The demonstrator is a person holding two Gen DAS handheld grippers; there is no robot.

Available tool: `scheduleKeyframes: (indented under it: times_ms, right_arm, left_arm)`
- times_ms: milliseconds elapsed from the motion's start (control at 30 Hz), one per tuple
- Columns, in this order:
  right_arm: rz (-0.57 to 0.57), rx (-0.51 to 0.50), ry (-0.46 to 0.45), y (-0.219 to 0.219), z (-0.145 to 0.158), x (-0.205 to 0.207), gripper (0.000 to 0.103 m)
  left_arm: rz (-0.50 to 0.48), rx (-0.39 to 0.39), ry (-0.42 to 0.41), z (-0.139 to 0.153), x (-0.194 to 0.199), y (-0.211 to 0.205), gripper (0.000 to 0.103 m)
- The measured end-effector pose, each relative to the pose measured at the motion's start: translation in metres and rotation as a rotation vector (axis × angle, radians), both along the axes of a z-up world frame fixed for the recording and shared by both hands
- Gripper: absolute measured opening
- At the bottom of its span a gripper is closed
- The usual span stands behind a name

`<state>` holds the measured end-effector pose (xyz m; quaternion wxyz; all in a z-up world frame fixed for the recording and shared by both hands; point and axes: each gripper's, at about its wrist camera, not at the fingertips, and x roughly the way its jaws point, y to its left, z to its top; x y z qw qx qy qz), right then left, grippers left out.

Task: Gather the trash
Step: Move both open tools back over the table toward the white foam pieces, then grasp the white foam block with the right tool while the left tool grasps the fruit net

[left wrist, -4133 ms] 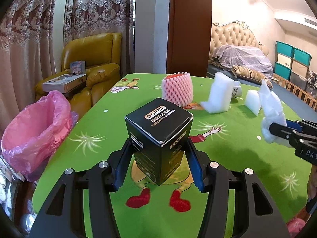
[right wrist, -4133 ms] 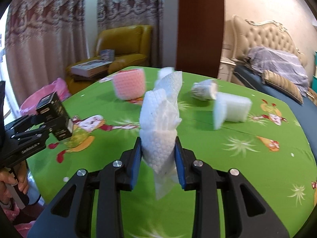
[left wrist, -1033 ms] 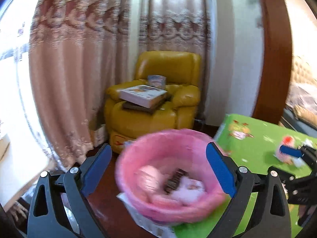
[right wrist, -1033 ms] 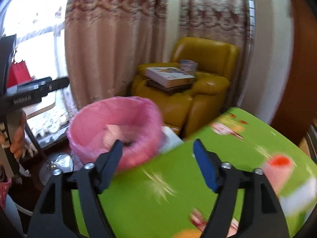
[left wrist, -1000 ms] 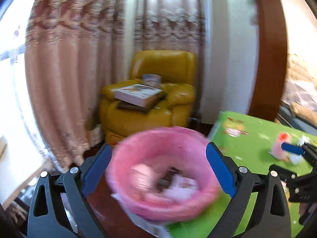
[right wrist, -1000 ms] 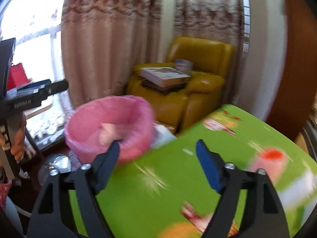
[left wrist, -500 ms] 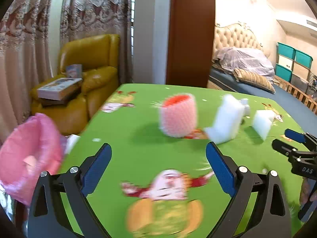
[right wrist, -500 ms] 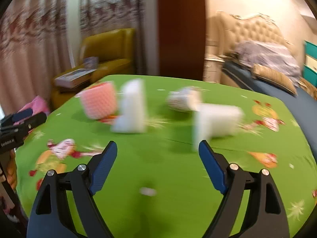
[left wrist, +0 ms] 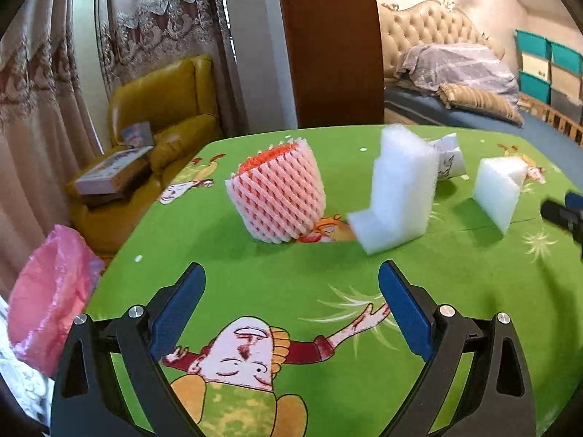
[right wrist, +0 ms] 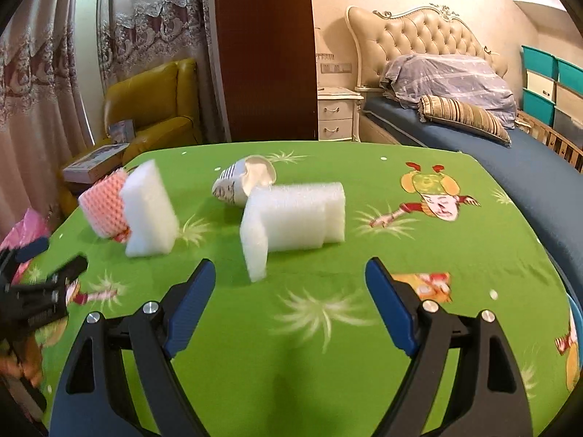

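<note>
My left gripper is open and empty above the green table, facing a pink foam fruit net and a white L-shaped foam block. A second white foam block and a tipped paper cup lie further right. My right gripper is open and empty, just short of the second foam block. Behind it lies the paper cup. The first foam block and the fruit net stand to the left. The left gripper shows at the left edge.
A pink-lined trash bin stands off the table's left edge. A yellow armchair with books is behind it. A bed lies beyond the table's far right. The right gripper's fingertips show at the right edge.
Both grippers dropped the black box and the white wrap into the pink bin, swung back from it to the table, and now hang open nearer the foam pieces.
</note>
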<state>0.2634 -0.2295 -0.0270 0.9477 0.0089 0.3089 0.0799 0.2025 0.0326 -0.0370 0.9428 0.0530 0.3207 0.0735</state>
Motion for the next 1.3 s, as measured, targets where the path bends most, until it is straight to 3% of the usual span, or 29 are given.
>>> scheduleKeyframes:
  times_ms: [267, 433, 467, 533, 600, 667, 900, 1100, 1300]
  right_arm:
    - [-0.067, 0.043, 0.062, 0.004, -0.004, 0.035, 0.082]
    - [-0.03, -0.051, 0.052, 0.029, -0.01, 0.029, 0.081]
    - [-0.032, -0.057, 0.048, 0.032, -0.009, 0.03, 0.078]
    - [-0.04, -0.091, 0.047, 0.039, -0.008, 0.034, 0.061]
    - [-0.025, -0.106, 0.068, 0.043, -0.01, 0.039, 0.027]
    - [0.007, -0.104, 0.094, 0.047, -0.014, 0.039, 0.014]
    - [0.083, -0.114, 0.016, 0.05, -0.005, 0.009, 0.014]
    - [0.077, -0.093, 0.015, 0.047, -0.004, 0.004, 0.014]
    - [0.069, -0.125, 0.002, 0.051, -0.003, 0.002, 0.014]
  left_arm:
    - [0.007, 0.034, 0.002, 0.002, -0.002, -0.002, 0.09]
    - [0.01, 0.023, -0.002, 0.004, -0.003, 0.0, 0.089]
    - [0.01, 0.021, -0.003, 0.004, -0.003, 0.0, 0.09]
    - [0.011, 0.013, -0.006, 0.005, -0.004, 0.002, 0.09]
    - [0.011, 0.003, -0.005, 0.005, -0.004, 0.004, 0.09]
    - [0.008, -0.021, 0.005, 0.005, -0.003, 0.008, 0.09]
    - [0.004, -0.213, 0.048, 0.0, 0.01, 0.041, 0.089]
    - [0.055, -0.24, 0.058, 0.004, 0.04, 0.061, 0.09]
    - [0.047, -0.27, 0.088, 0.004, 0.076, 0.06, 0.089]
